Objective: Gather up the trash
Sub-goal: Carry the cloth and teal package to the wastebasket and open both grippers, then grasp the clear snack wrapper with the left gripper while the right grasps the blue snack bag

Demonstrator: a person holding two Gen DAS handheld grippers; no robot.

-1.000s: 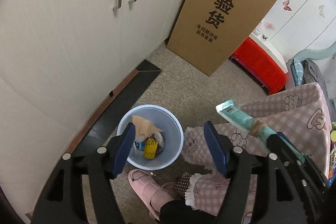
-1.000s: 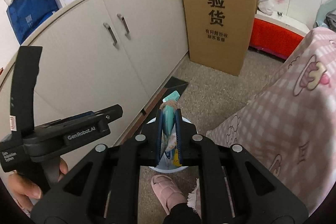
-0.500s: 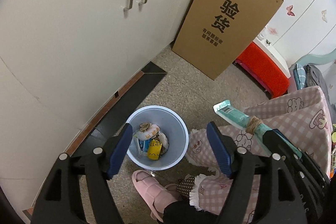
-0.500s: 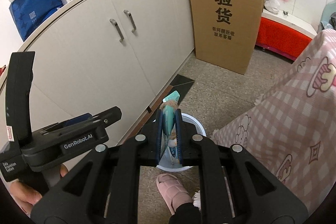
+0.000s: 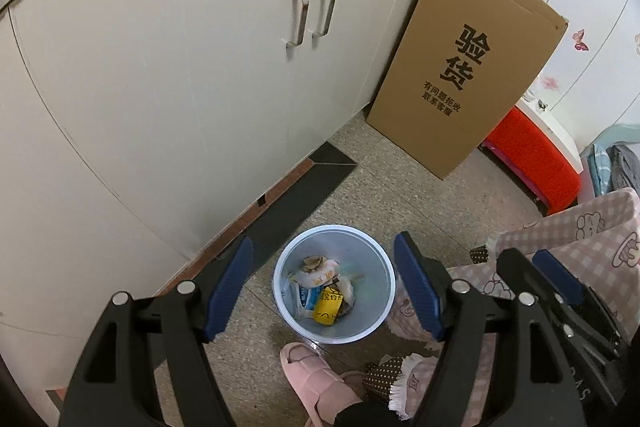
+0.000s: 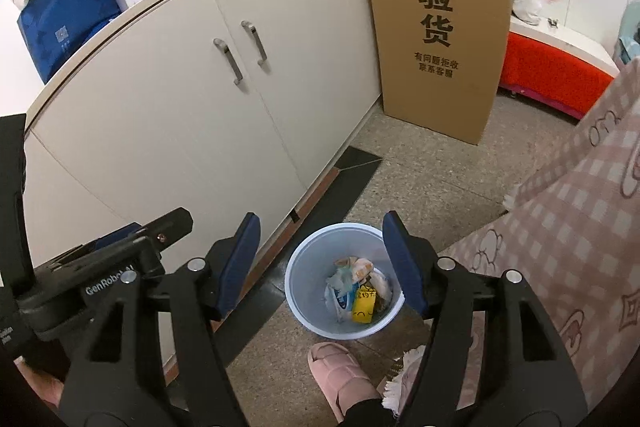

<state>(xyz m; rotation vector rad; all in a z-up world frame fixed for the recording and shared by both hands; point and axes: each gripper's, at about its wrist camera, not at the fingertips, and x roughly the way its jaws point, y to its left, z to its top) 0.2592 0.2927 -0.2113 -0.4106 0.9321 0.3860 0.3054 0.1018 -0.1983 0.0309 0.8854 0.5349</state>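
A pale blue bin (image 5: 282, 269) (image 6: 296, 281) stands on the floor by the cabinet, holding several wrappers, among them a yellow packet (image 5: 328, 309) (image 6: 363, 303) and a crumpled pale teal wrapper (image 6: 340, 277). My left gripper (image 5: 322, 242) hangs above the bin, open, with nothing between its blue pads. Its black body shows at the left of the right wrist view (image 6: 120, 255). My right gripper (image 6: 321, 219) is also over the bin. Its jaws are opening and nothing is between them. In the left wrist view it shows at the right (image 5: 534, 261).
White cabinet doors (image 5: 180, 87) rise left of the bin. A tall cardboard box (image 5: 468, 67) leans at the cabinet's end, with a red stool (image 5: 532, 159) beyond. A pink checked cloth (image 6: 580, 227) hangs on the right. A person's pink slipper (image 6: 340, 371) stands just before the bin.
My right gripper's jaws have spread and the teal packet they pinched is gone from between them. The left gripper has lifted and tipped up a little, still open.
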